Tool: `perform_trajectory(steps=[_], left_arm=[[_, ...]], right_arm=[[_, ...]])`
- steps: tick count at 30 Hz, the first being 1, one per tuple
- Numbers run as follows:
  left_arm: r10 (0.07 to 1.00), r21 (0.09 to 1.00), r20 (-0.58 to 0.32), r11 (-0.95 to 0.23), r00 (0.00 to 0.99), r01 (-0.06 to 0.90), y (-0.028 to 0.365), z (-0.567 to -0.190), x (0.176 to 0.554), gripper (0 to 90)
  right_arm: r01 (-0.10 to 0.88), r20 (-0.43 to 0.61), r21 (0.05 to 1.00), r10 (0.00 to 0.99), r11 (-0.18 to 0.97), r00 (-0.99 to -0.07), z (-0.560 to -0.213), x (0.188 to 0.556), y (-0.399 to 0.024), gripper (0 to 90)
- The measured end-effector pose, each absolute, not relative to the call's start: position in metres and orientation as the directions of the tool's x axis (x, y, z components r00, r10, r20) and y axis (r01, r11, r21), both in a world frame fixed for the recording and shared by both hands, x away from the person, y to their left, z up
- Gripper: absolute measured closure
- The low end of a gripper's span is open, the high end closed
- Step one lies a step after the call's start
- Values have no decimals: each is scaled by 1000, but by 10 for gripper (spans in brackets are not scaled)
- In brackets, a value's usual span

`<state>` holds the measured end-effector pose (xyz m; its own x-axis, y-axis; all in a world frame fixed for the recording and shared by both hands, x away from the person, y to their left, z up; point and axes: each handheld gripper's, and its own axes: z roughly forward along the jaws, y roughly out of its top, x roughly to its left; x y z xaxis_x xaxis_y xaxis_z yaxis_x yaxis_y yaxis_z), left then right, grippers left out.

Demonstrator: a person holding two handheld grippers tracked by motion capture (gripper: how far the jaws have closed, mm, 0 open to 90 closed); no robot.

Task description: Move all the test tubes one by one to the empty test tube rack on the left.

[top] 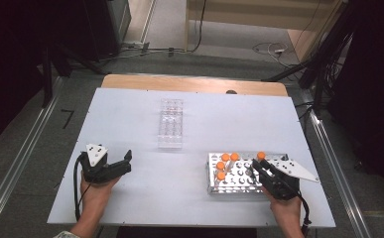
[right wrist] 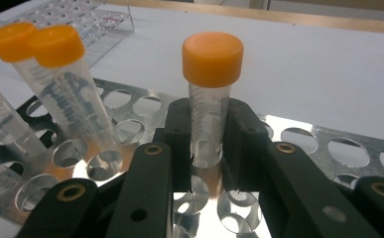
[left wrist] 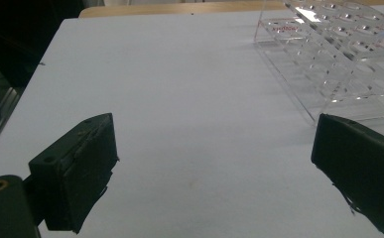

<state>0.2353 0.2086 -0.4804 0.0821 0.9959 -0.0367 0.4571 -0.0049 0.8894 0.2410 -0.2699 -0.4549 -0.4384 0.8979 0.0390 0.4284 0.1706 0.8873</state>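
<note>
Four more orange-capped tubes [top: 225, 164] crowd the metal rack [top: 234, 184] beside the capped tube [right wrist: 210, 96] clamped by the right gripper [right wrist: 207, 134], while the left gripper [left wrist: 214, 163] gapes near the clear rack [left wrist: 338, 59].

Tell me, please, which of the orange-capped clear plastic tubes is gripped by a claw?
The orange-capped clear tube standing apart at the perforated metal rack's right side; the right claw clamps it, the others stand free.

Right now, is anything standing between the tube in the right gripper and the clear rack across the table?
Nothing visible. The right gripper holds the orange-capped tube; bare table lies between the metal rack and the clear rack.
</note>
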Motion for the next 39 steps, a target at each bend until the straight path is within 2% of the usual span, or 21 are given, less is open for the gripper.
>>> perform_trajectory(steps=[7,13,24,33,39], left_arm=[[996,890,-36,-6,85,457,208,-480,235,52],[995,891,-2,-41,95,452,203,-478,236,52],[988,898,7,-73,152,434,190,-470,236,67],[985,905,3,-77,175,418,187,-465,231,67],[981,906,3,-85,194,416,184,-463,227,67]], right_arm=[[397,47,906,896,148,-442,-440,237,-271,718],[368,39,919,897,141,-441,-425,234,-272,720],[325,31,936,886,137,-462,-407,234,-267,722],[325,43,936,871,137,-489,-396,227,-262,722],[342,53,926,841,161,-538,-389,213,-256,722]])
